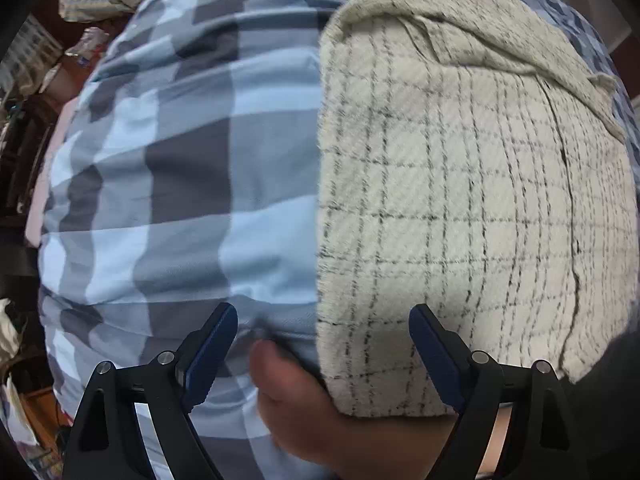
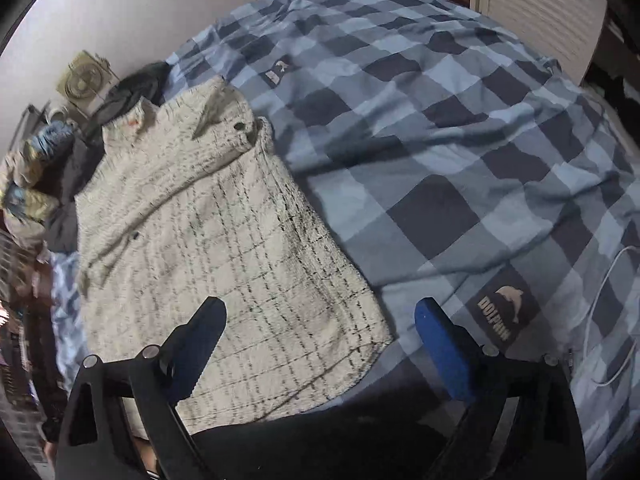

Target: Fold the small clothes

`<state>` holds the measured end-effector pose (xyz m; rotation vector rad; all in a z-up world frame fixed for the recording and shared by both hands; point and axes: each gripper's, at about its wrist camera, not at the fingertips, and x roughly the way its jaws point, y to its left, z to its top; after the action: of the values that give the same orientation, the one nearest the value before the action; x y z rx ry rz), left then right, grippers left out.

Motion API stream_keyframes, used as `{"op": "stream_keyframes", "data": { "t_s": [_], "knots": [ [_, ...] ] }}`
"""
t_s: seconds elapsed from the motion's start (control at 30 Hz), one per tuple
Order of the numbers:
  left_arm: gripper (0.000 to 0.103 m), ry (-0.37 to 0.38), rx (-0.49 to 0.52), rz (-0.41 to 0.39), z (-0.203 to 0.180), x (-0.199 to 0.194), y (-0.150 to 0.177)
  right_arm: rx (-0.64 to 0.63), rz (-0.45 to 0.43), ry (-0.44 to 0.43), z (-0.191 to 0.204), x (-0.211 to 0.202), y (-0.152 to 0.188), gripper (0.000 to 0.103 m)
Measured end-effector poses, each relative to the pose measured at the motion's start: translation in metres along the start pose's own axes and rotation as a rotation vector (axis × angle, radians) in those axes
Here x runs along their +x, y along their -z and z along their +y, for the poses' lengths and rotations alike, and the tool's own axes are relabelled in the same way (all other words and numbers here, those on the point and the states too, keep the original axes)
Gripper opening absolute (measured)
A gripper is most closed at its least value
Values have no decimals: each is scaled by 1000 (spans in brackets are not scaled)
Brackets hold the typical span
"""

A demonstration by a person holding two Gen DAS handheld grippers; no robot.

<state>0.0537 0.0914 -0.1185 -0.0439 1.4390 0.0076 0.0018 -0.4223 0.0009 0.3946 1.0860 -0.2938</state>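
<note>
The cream checked garment point(image 2: 224, 248) lies flat on the blue checked bedcover point(image 2: 440, 152), toward the bed's left side. Left claw point(image 1: 322, 344) stands apart above the garment's near-left edge, holding nothing. Right claw point(image 2: 320, 328) stands apart above its near-right corner, likewise holding nothing.

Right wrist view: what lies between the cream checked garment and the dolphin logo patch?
Only bare blue checked bedcover between garment and patch.

Fuzzy woven garment point(image 1: 460, 208) on smooth matt cotton bedcover point(image 1: 180, 160)
</note>
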Motion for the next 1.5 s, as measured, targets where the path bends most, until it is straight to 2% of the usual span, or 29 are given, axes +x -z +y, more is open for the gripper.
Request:
{"op": "stream_keyframes", "data": {
  "t_s": [0.13,0.23,0.33,0.4,0.43,0.47,0.5,0.57,0.7,0.9,1.07,1.17,1.23,1.3,1.33,1.4,1.5],
  "knots": [
    [89,27,30,16,-7,4,-1,-84,15,96,19,6,3,93],
    [89,23,65,66,-19,14,-2,-162,37,152,34,13,4,93],
    [83,46,111,119,-29,27,-1,-202,54,193,42,16,8,93],
    [65,49,121,154,-33,34,-2,-208,69,206,43,18,8,93],
    [60,44,122,166,-34,38,-1,-207,81,205,42,19,8,93],
    [47,41,120,169,-34,39,-1,-203,91,202,42,20,8,93],
    [34,49,117,159,-33,37,-1,-196,104,192,40,22,7,93],
    [21,72,107,129,-31,31,1,-178,118,174,37,21,9,93],
    [10,149,46,69,-14,13,-6,-150,133,133,33,20,10,93],
    [8,196,24,-37,-5,-21,-7,-177,172,10,41,22,12,93],
    [8,192,37,-55,-12,-23,-6,-117,200,-85,28,23,9,93],
    [8,183,38,-48,-11,-23,-9,-67,267,-163,14,28,-1,93],
    [8,177,40,-47,-10,-24,-4,-79,295,-151,4,35,-12,93],
    [8,170,45,-45,-12,-23,-4,-115,355,-115,-4,53,-19,93],
    [8,168,47,-46,-10,-24,-2,-146,419,-102,-7,69,-18,93],
    [8,161,52,-42,-11,-24,-2,-186,554,-81,-12,103,-7,93],
    [8,151,56,-33,-13,-21,-3,-224,659,-64,-11,134,12,93]
  ]
}}
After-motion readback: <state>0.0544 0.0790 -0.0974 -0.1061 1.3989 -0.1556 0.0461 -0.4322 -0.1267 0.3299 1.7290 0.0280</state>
